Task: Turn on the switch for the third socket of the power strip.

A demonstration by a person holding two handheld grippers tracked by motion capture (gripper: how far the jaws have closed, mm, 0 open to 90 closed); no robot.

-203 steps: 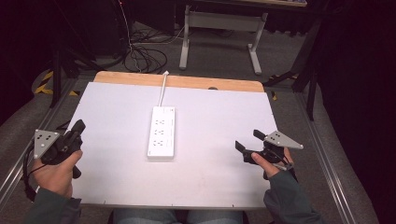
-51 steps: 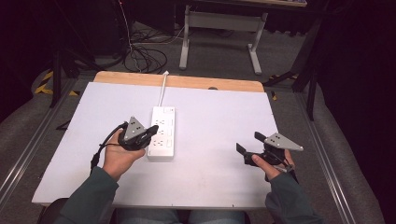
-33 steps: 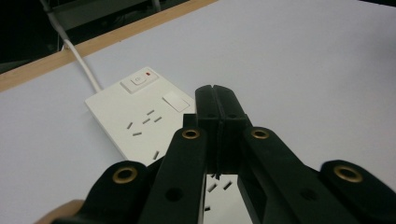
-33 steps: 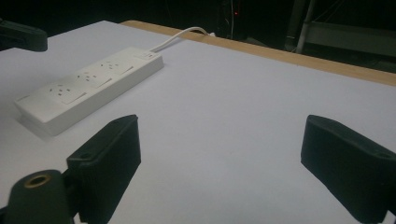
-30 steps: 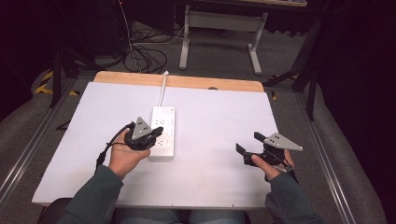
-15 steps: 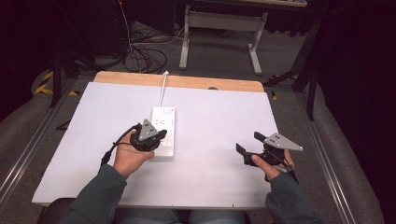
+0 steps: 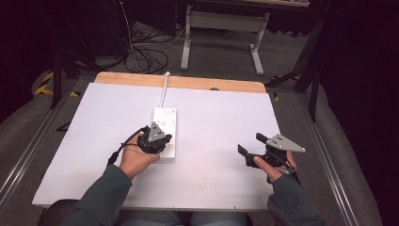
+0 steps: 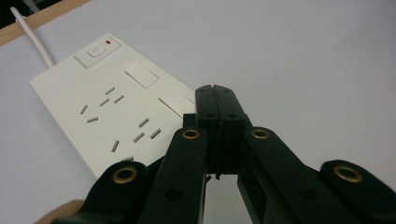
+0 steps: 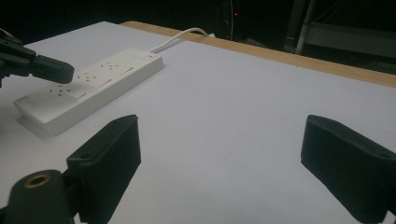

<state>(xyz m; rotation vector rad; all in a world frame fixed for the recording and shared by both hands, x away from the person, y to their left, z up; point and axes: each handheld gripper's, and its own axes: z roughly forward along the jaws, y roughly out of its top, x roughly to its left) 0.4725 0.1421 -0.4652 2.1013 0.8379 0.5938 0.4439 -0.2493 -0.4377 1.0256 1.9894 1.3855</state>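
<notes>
A white power strip (image 7: pixel 165 121) lies lengthwise in the middle of the white table top (image 7: pixel 221 113), and its cord (image 7: pixel 164 88) runs off the far edge. My left gripper (image 7: pixel 158 139) is over the strip's near end, jaws pressed together with nothing between them. In the left gripper view the shut tips (image 8: pixel 216 99) sit by the strip's (image 8: pixel 100 112) right edge, past the sockets and below the switch (image 8: pixel 95 50); I cannot tell whether they touch it. My right gripper (image 7: pixel 251 144) rests open at the near right, empty (image 9: pixel 219 154). From there the strip (image 9: pixel 100 77) and the left gripper (image 9: pixel 44 69) show at left.
A wooden strip (image 7: pixel 226 84) borders the table's far edge. Beyond it on the floor are tangled cables (image 7: pixel 146 54) and a metal desk frame (image 7: pixel 221 21). Metal rails (image 7: pixel 28 155) run along both sides of the table.
The left hand came in from the table's left edge to the power strip, then over the last second slid a little right over its near end. The right gripper has stayed put.
</notes>
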